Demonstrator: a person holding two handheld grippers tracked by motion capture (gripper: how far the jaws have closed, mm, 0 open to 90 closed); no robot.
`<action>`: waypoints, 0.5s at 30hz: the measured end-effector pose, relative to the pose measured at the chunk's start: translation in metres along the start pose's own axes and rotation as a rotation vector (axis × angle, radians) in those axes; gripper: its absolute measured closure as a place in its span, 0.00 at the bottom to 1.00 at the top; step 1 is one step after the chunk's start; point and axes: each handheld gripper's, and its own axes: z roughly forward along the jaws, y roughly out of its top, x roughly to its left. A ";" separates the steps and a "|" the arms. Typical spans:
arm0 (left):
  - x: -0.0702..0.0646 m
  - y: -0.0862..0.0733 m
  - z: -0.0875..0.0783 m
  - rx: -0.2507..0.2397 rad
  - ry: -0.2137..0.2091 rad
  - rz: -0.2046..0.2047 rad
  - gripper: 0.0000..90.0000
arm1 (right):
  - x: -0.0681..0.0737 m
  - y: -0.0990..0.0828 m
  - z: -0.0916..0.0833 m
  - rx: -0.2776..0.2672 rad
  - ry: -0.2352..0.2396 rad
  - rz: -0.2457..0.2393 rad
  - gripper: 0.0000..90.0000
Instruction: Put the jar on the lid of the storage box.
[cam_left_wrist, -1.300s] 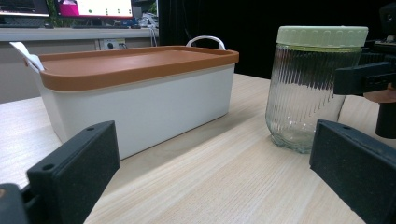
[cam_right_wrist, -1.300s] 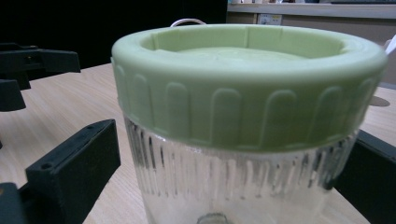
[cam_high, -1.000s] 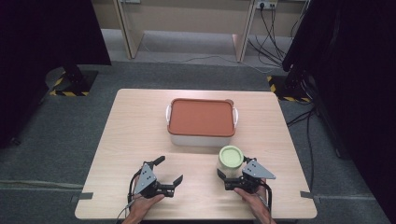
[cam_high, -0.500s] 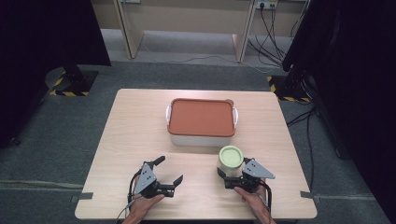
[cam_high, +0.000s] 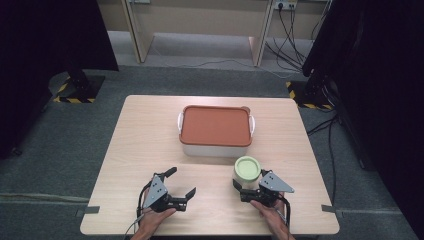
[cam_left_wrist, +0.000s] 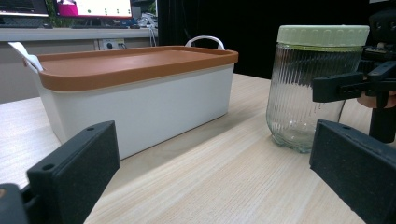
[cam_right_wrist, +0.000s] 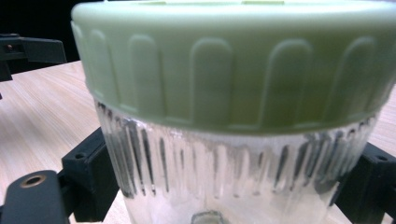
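Pale wood-grain tabletop (cam_high: 135, 150) carries my ribbed glass jar with its fluted pale-green lid (cam_high: 247, 169), clamped by my right gripper (cam_high: 246, 189); my left gripper (cam_high: 180, 182) gapes wide.

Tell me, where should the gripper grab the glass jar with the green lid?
Grip the glass jar on its ribbed body, just below the green lid, coming in level from the person's side of the table. It stands upright and its round, straight wall gives two flat jaws opposite sides to press. The right gripper already has a jaw on each side of it; whether they touch, I cannot tell.
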 end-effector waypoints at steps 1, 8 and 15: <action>0.000 0.000 0.000 0.000 0.000 0.000 0.01 | 0.000 0.001 0.000 0.001 0.005 -0.001 0.13; 0.000 0.000 0.000 -0.001 0.001 -0.004 0.01 | 0.002 0.006 -0.003 -0.004 0.022 0.012 0.13; 0.000 0.000 0.000 -0.003 0.001 -0.008 0.01 | 0.001 0.012 -0.004 -0.005 0.028 0.031 0.13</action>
